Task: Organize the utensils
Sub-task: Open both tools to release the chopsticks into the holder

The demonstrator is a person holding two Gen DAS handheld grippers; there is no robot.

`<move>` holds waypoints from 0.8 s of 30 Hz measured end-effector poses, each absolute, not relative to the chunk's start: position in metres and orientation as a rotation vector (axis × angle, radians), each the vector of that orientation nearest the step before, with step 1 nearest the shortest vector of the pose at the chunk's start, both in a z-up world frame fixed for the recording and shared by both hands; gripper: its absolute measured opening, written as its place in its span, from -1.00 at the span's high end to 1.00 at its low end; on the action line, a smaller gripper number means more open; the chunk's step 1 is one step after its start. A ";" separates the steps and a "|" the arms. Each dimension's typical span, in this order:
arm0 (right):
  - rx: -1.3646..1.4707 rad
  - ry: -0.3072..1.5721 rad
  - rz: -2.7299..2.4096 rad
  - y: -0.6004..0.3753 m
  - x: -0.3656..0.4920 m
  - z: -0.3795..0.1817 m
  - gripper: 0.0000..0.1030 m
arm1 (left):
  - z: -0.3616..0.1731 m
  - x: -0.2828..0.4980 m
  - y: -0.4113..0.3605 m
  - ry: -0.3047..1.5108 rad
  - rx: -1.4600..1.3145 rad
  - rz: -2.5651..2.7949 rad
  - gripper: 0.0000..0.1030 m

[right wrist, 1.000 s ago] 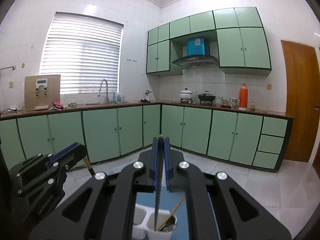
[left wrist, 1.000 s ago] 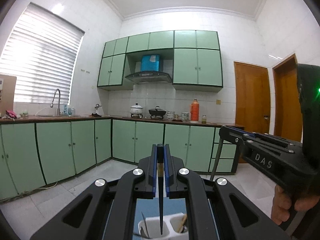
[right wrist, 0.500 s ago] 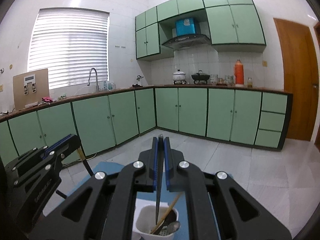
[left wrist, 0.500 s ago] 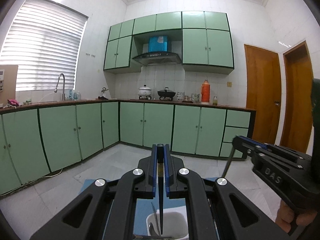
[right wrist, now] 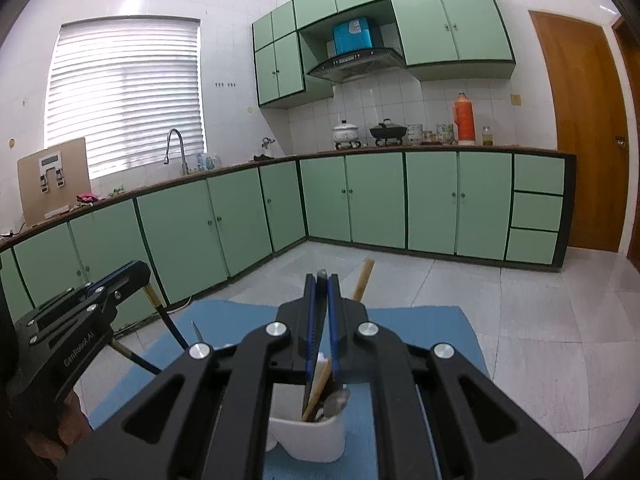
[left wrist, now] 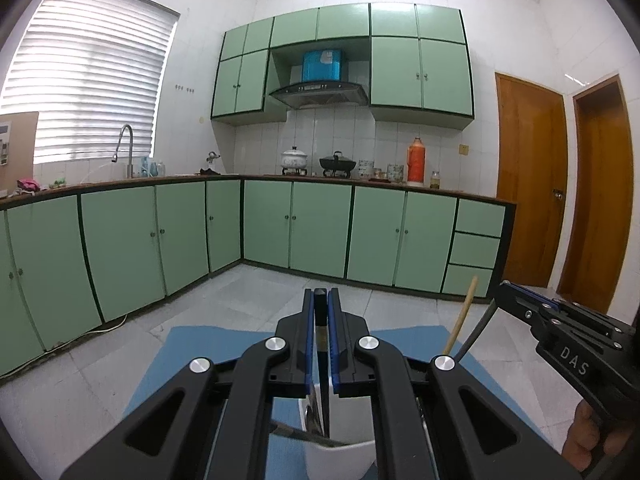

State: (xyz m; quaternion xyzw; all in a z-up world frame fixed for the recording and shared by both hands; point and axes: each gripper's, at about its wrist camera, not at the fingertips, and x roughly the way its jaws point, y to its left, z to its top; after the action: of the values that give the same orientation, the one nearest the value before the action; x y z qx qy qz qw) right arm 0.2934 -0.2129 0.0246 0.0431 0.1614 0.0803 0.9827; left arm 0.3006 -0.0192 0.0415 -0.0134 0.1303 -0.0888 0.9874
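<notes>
A green-cabinet kitchen fills the background beyond both grippers, with a blue mat spread on the tiled floor surface directly below them. On that mat, just under the fingertips, stands a white utensil holder with more than one compartment. The left gripper hangs over the holder with its fingers pressed together on a dark-handled utensil, which runs straight down from the fingertips into the holder; the same utensil shows as a slanting dark handle below that gripper's tip in the right wrist view, and a metal point rises just beside it. What kind of utensil it is cannot be told. The right gripper is likewise clamped, holding a thin dark utensil whose lower end reaches into the compartment nearest its camera. In that same compartment, just right of the held piece, lean a bamboo chopstick that rises past the fingertips and a metal spoon with its bowl uppermost. From the left wrist view the right gripper appears off to the right and a little ahead, a person's hand wrapped on its grip, with the chopstick standing between the two tools. From the right wrist view the left gripper sits low to the left, close beside the holder.
</notes>
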 end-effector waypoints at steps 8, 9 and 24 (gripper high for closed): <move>0.106 0.331 0.142 -0.217 0.286 0.017 0.80 | 0.035 0.296 -0.014 0.277 -0.030 -0.162 0.85; 0.108 0.329 0.140 -0.218 0.285 0.017 0.79 | 0.035 0.294 -0.013 0.275 -0.030 -0.160 0.82; 0.112 0.262 0.131 -0.228 0.239 0.021 -0.07 | 0.044 0.261 0.003 0.209 -0.070 -0.160 -0.34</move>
State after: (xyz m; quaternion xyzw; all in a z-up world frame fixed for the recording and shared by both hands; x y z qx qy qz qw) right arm 0.2387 -0.2279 0.0210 0.0558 0.1303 0.0654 0.9877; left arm 0.2608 0.0026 0.0443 -0.0348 0.1043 -0.0798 0.9907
